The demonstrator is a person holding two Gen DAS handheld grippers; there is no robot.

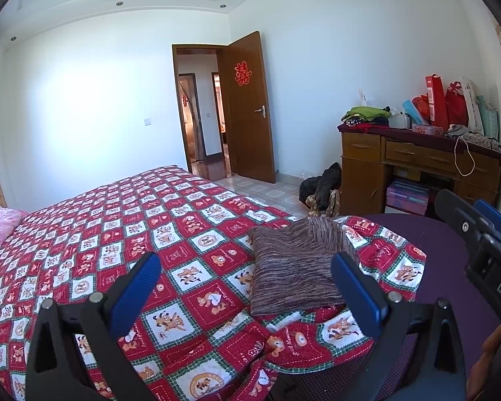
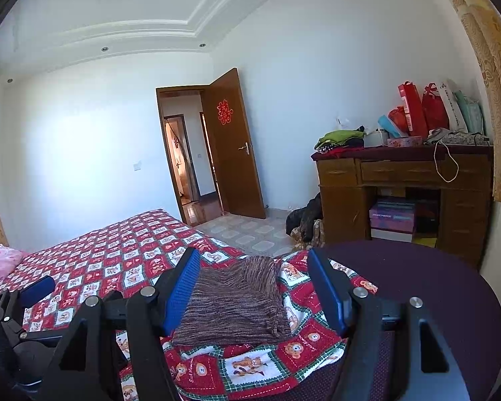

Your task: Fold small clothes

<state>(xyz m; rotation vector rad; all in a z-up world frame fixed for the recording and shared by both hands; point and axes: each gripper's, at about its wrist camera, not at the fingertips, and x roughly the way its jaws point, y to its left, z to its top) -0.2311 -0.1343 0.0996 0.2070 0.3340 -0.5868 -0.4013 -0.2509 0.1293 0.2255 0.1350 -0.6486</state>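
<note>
One small brown knitted garment (image 2: 233, 304) lies folded flat on the patterned bedspread (image 1: 123, 234) at the near corner of the bed. Both tongs are released and hold nothing: the right tongs (image 2: 250, 287) hover with the cloth seen between the blue fingers, and the left tongs (image 1: 247, 284) stand wide just beside it. The knit looks light, soft and floppy, not slippery. It would probably sag if lifted at one point, so taking two corners of an edge seems safest.
</note>
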